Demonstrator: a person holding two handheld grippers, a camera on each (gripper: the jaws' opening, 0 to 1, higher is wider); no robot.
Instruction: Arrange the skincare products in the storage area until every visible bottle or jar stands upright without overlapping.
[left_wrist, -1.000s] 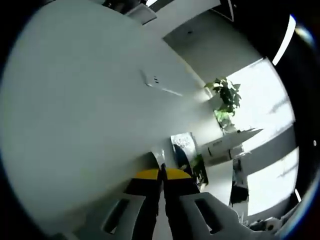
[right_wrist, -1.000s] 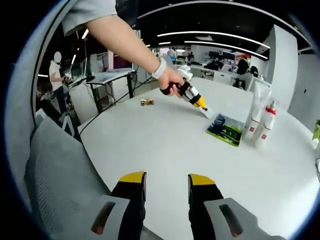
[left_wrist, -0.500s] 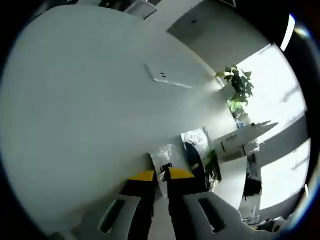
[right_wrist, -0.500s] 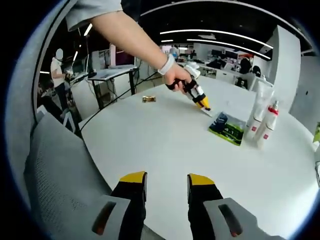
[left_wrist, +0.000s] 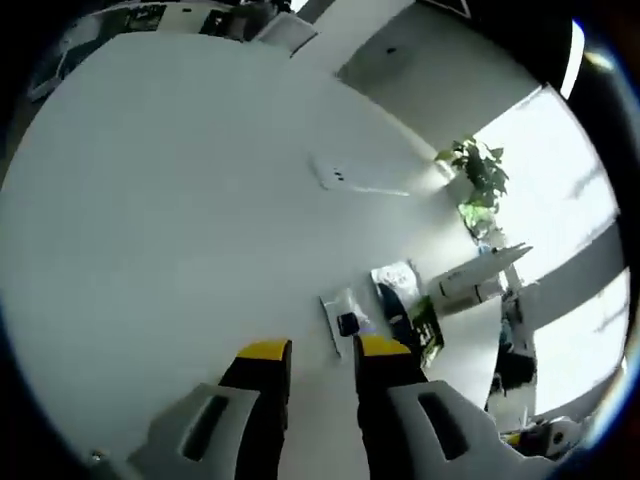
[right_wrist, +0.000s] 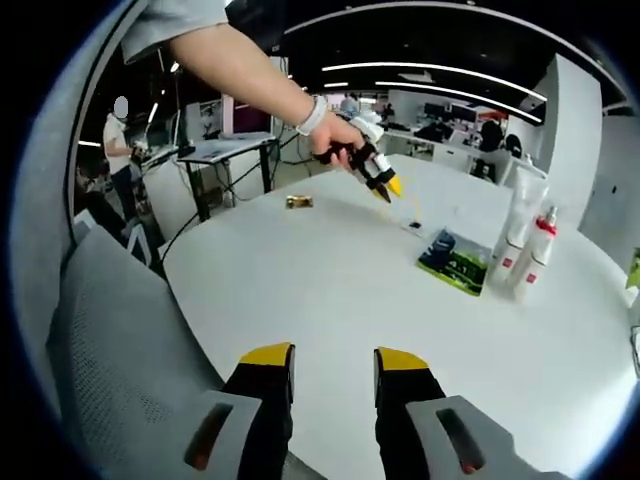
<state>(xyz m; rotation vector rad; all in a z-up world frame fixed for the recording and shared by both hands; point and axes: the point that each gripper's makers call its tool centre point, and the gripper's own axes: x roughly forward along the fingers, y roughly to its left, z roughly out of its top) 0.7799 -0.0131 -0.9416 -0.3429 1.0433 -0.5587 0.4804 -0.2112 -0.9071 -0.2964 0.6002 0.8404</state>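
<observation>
My left gripper (left_wrist: 322, 350) is open, with nothing between its jaws. Just beyond its tips a small clear sachet with a dark cap (left_wrist: 345, 320) lies flat on the white table (left_wrist: 180, 230). A dark green packet (left_wrist: 402, 305) lies past it, next to white tubes (left_wrist: 470, 285). In the right gripper view a hand holds the left gripper (right_wrist: 392, 186) above the table, up and away from the sachet (right_wrist: 413, 227). The green packet (right_wrist: 455, 258) lies flat beside an upright white tube (right_wrist: 520, 215) and a red-capped bottle (right_wrist: 540, 245). My right gripper (right_wrist: 332, 357) is open near the table's edge.
A small gold object (right_wrist: 298, 202) lies on the far left of the table. A grey chair (right_wrist: 100, 350) stands at the left. A flat white panel (left_wrist: 335, 175) sits in the tabletop, a potted plant (left_wrist: 475, 180) beyond it. Desks and people fill the background.
My left gripper, shut on the sachet before, has opened and risen off the table. The sachet now lies free on the tabletop. The right gripper has stayed put.
</observation>
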